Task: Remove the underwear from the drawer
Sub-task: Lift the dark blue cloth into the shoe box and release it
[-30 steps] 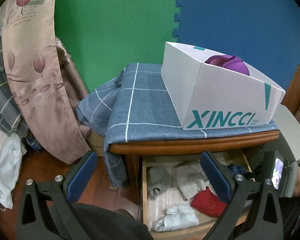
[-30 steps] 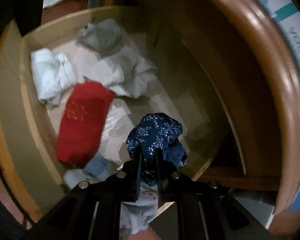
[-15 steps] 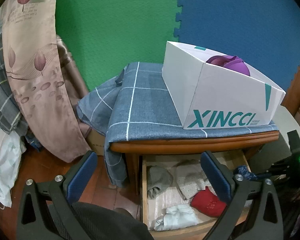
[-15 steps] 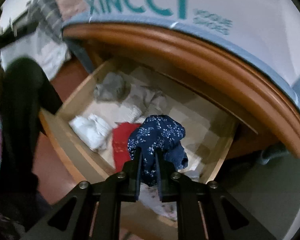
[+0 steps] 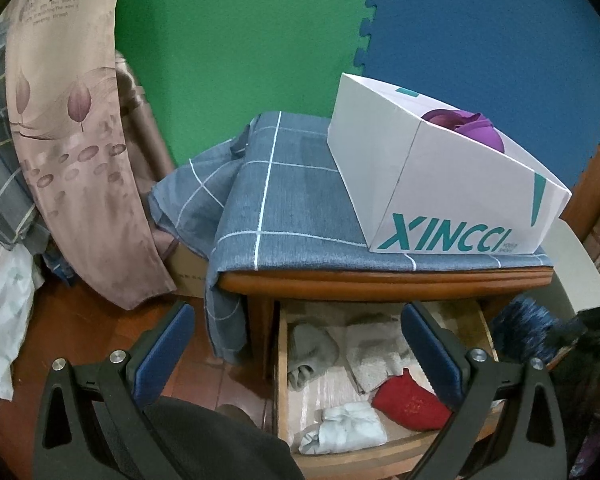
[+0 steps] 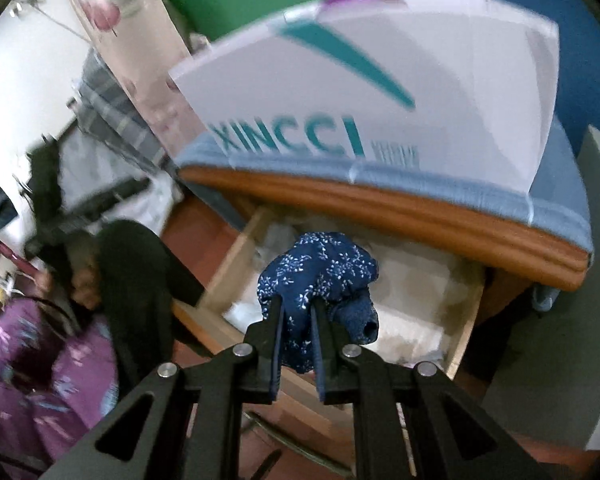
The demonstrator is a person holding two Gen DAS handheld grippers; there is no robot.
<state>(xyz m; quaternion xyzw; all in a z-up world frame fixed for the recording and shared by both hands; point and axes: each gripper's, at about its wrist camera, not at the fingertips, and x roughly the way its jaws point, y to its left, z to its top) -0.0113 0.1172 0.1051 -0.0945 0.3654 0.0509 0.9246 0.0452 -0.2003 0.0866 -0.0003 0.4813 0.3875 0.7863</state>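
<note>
My right gripper is shut on navy floral underwear and holds it in the air above the open wooden drawer. In the left wrist view the same underwear shows as a blurred blue bunch at the right, beside the drawer's right side. The drawer holds a grey garment, a pale knitted one, a red one and a white one. My left gripper is open and empty, held in front of the nightstand.
A white XINCCI box with a purple garment stands on the blue checked cloth over the nightstand. A floral pillow and bedding lean at the left. Green and blue foam mats cover the wall.
My right gripper has lifted the navy underwear up out of the drawer and back, level with the nightstand's edge. The left gripper has barely moved.
</note>
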